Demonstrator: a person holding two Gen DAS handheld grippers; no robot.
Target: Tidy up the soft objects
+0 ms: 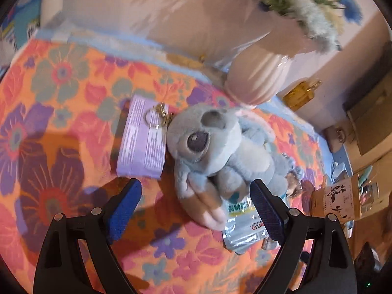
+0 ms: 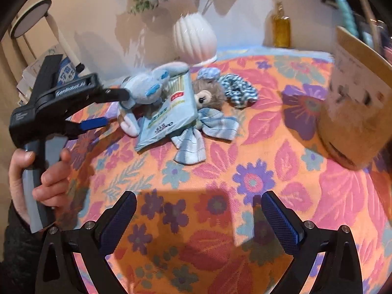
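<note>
A grey-blue plush toy point(image 1: 215, 152) lies on the flowered cloth, partly over a foil packet point(image 1: 242, 225). My left gripper point(image 1: 196, 210) is open, its blue pads either side of the plush's pink feet, not touching. In the right wrist view the plush point(image 2: 147, 85) lies at the back left with the left gripper point(image 2: 107, 109) open around it. Beside it lie a small brown bear point(image 2: 210, 94) with a blue plaid bow point(image 2: 208, 125) and a blue checked scrunchie point(image 2: 237, 88). My right gripper point(image 2: 198, 218) is open and empty over bare cloth.
A purple packet point(image 1: 142, 144) with a key ring point(image 1: 156, 117) lies left of the plush. A white ribbed vase point(image 2: 193, 36) with flowers and an amber bottle point(image 2: 281, 24) stand at the back. A cardboard container point(image 2: 352, 112) stands at the right.
</note>
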